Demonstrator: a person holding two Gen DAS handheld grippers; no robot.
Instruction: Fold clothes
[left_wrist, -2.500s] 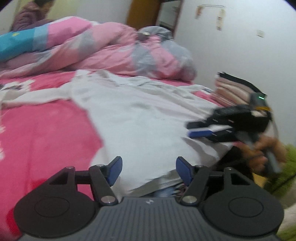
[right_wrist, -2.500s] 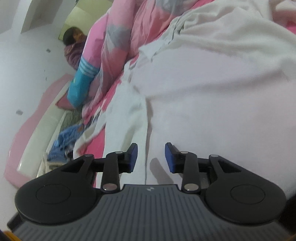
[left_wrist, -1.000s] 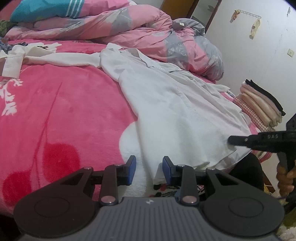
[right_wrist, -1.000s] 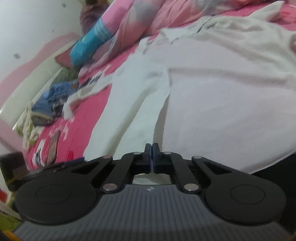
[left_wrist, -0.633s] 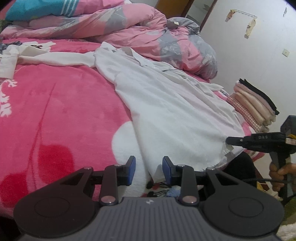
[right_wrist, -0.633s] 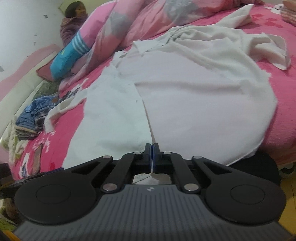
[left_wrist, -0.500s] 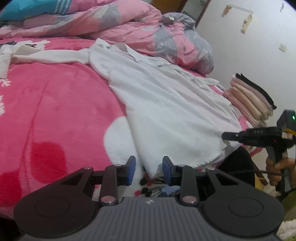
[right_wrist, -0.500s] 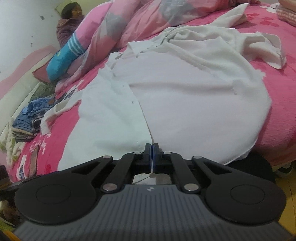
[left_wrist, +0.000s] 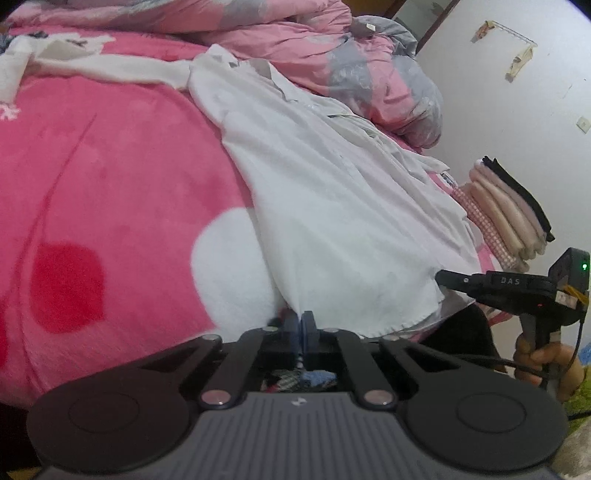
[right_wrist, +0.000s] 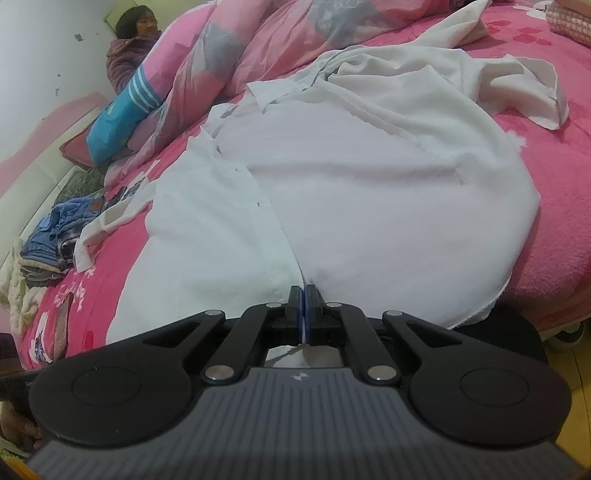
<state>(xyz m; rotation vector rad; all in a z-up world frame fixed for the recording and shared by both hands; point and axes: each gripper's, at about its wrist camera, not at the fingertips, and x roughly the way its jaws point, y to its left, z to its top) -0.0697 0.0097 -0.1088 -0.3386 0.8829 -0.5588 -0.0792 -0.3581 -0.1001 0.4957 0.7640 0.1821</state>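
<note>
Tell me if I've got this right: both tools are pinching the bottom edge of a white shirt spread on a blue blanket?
Not quite: the blanket is pink, with red and white patches, as the left wrist view shows. The rest holds: the left tool and the right tool are each closed on the hem of the white shirt.

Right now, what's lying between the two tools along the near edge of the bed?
In the left wrist view, only the white shirt's hem spans from the left tool to the right tool; both are shut on it.
</note>
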